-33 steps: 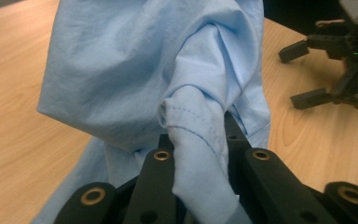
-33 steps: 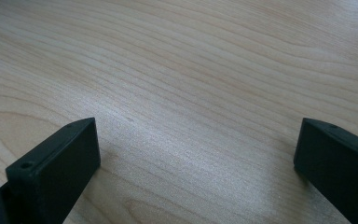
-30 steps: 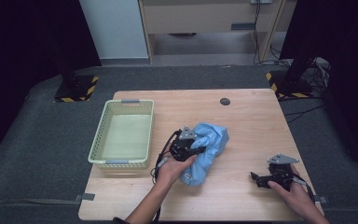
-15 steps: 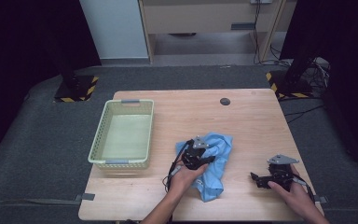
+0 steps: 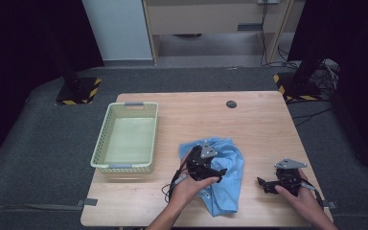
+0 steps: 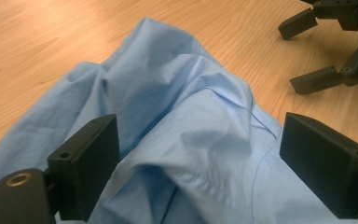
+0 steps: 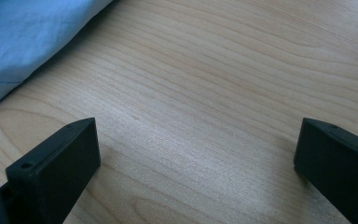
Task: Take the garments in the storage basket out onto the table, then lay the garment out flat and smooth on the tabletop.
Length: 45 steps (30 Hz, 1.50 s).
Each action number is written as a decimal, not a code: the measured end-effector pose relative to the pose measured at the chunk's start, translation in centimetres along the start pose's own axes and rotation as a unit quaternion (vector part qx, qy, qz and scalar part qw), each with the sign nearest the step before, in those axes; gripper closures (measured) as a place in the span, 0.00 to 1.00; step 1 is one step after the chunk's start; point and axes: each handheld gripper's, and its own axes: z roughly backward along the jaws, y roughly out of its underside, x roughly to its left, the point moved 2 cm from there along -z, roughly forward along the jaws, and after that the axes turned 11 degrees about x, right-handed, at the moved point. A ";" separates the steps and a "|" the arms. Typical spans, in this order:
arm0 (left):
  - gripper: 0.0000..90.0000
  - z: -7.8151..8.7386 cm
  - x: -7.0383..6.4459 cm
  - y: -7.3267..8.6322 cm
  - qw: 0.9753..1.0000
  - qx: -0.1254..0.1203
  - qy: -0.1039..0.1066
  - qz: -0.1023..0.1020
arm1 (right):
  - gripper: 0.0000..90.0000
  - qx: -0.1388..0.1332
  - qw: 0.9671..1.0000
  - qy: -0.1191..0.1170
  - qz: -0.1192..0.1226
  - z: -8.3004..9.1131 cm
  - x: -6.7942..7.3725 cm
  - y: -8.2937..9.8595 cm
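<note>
A pale green basket (image 5: 127, 139) is seen at centre left of the high view, well apart from the blue cloth (image 5: 225, 175) crumpled at lower centre. The left gripper (image 5: 210, 168) is held over the cloth, jaws spread, apparently clasping nothing. Bare table (image 5: 258, 124) is left above and right. The right gripper (image 5: 267, 184) rests lower right, jaws open. Since the earlier frame, the cloth has been dragged lower.
</note>
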 end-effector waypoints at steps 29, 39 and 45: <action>0.78 -3.1 0.5 3.0 0.998 0.052 -0.001 0.019 | 0.28 -0.045 0.991 -0.070 0.102 3.6 5.6 -0.9; 0.81 -4.7 -0.3 2.6 0.998 0.050 -0.018 0.022 | 0.29 -0.043 0.982 -0.105 0.149 4.0 8.8 -1.0; 0.51 -3.6 -0.5 2.1 0.999 0.027 -0.026 0.032 | 0.29 -0.039 0.976 -0.118 0.177 4.2 10.4 -1.1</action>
